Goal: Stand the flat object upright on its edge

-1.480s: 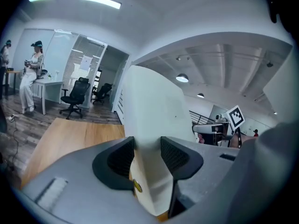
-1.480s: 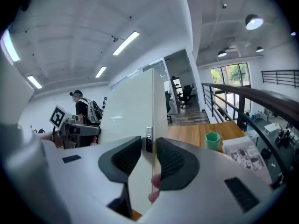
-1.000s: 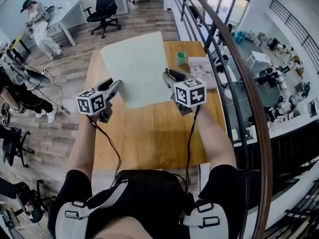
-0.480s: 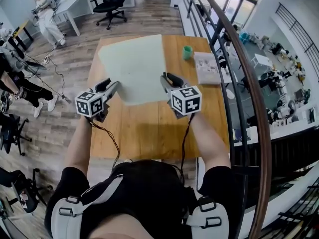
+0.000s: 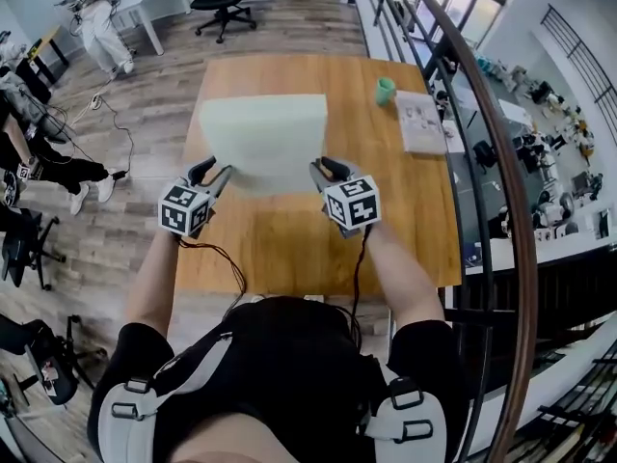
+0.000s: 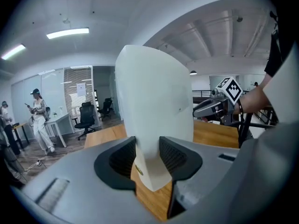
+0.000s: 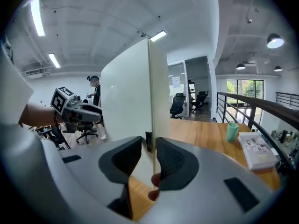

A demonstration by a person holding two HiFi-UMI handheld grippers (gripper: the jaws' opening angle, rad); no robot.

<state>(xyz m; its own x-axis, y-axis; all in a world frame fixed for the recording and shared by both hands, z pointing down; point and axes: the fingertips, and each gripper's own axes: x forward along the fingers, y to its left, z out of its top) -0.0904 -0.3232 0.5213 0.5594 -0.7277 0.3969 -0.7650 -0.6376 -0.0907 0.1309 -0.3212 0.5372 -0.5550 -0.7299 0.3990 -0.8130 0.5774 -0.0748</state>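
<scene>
A large white flat board (image 5: 262, 141) stands tilted up from the wooden table (image 5: 289, 249), held at its two near corners. My left gripper (image 5: 214, 177) grips the left corner. Its jaws are closing, and in the left gripper view both pads press on the board (image 6: 154, 101) between them (image 6: 147, 155). My right gripper (image 5: 323, 174) is shut on the right corner. In the right gripper view the board's (image 7: 126, 101) thin edge runs up between the jaws (image 7: 148, 157). Each gripper view shows the other gripper: the right one (image 6: 212, 107) and the left one (image 7: 79, 111).
A green cup (image 5: 385, 91) and a white printed booklet (image 5: 421, 122) sit at the table's far right. A dark handrail (image 5: 487, 191) runs along the right side. Office chairs and a standing person (image 5: 94, 13) are beyond the table's far left.
The board has gone from lying flat on the table to tilted up, its far edge raised. Both grippers have kept their hold on its near corners.
</scene>
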